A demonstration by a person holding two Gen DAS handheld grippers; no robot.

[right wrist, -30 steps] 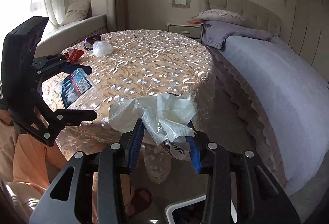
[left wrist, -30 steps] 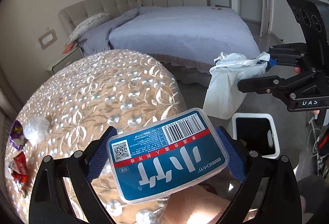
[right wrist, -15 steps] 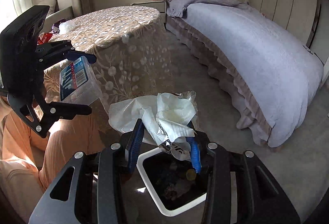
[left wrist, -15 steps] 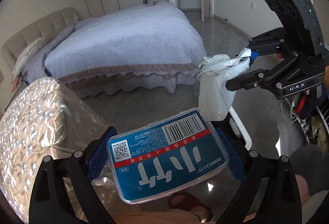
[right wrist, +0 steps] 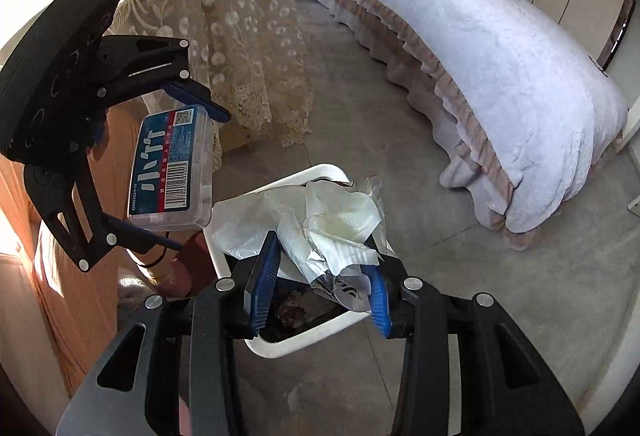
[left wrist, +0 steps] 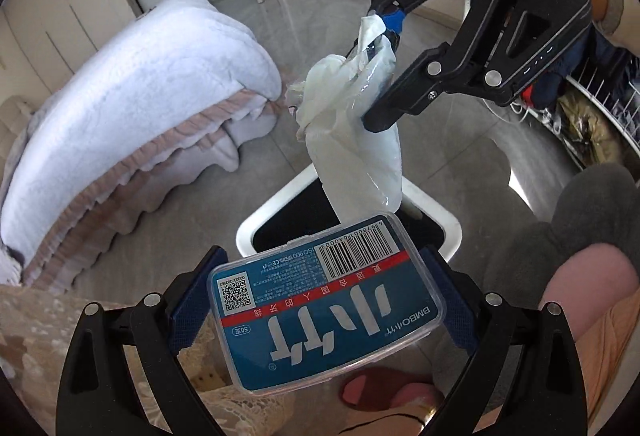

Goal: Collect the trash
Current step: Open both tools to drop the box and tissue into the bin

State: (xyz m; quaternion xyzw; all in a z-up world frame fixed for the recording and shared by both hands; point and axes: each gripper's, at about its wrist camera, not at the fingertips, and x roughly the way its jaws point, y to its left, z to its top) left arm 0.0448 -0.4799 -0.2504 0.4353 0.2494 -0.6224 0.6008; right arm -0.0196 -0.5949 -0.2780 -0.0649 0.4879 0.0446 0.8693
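Note:
My left gripper (left wrist: 324, 276) is shut on a clear plastic box with a blue label (left wrist: 324, 304), held by its short ends. From the right wrist view the same box (right wrist: 170, 172) hangs in the left gripper (right wrist: 198, 180), just left of the bin. My right gripper (right wrist: 324, 260) is shut on a crumpled bunch of clear and white plastic wrappers (right wrist: 332, 220), held over the white-rimmed bin (right wrist: 304, 336). In the left wrist view the wrappers (left wrist: 356, 156) dangle from the right gripper (left wrist: 380, 72) straight above the bin (left wrist: 280, 204), whose inside is dark and holds some trash.
A bed with a lilac cover (right wrist: 500, 56) runs along the far side of the grey floor. The round table under its lace cloth (right wrist: 240, 16) stands behind the left gripper. A person's orange-clad legs (right wrist: 80, 236) and slippered feet (left wrist: 384, 388) are beside the bin.
Both grippers have swung away from the table and come down to the bin, each still gripping its load. The left gripper rolled, so the bed and floor now fill its view.

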